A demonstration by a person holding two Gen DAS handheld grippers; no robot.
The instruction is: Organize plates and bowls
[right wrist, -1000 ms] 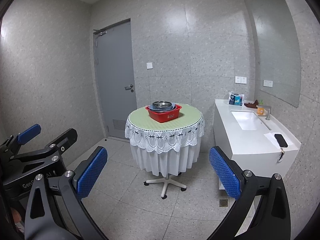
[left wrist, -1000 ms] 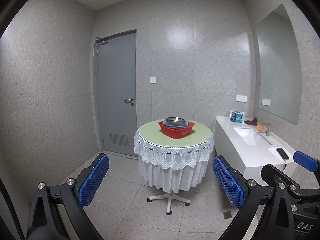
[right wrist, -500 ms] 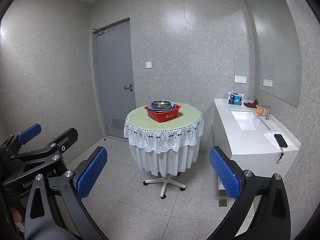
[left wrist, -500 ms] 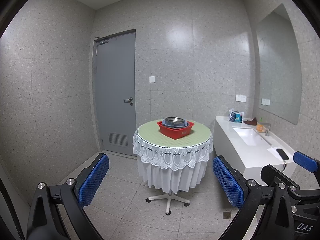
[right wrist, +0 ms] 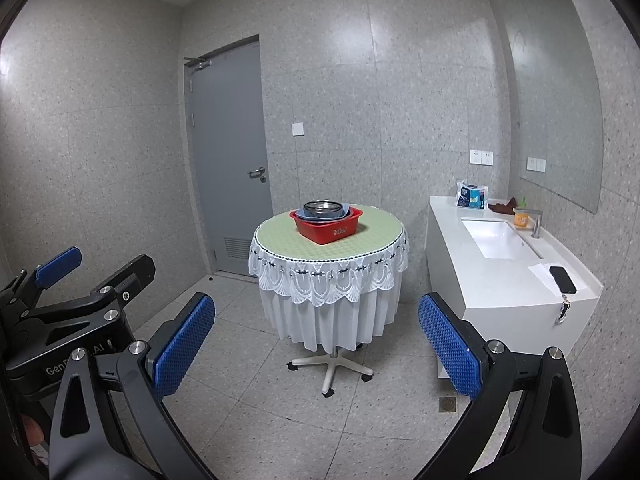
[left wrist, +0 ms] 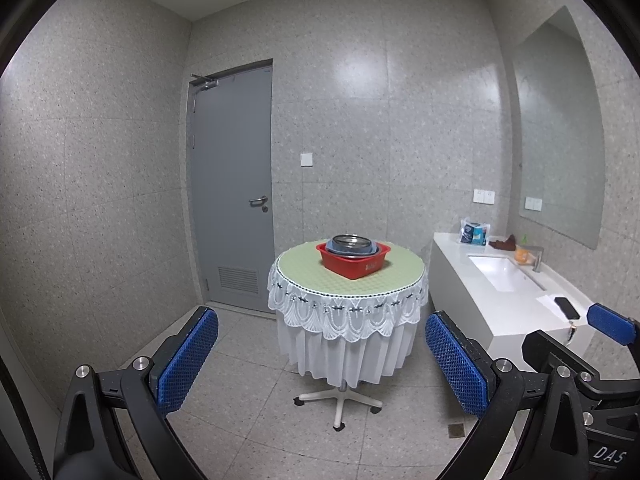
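Both grippers, left and right, are wide open and hold nothing. The bowls sit stacked in a red tub on the round table, far from the grippers.

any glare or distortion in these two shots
Left wrist view: soft glare patch on the back wall, fisheye bends the door and mirror, black vignette at corners. Right wrist view: same curving and vignette, fainter sheen on the wall; the basin stays sharp.
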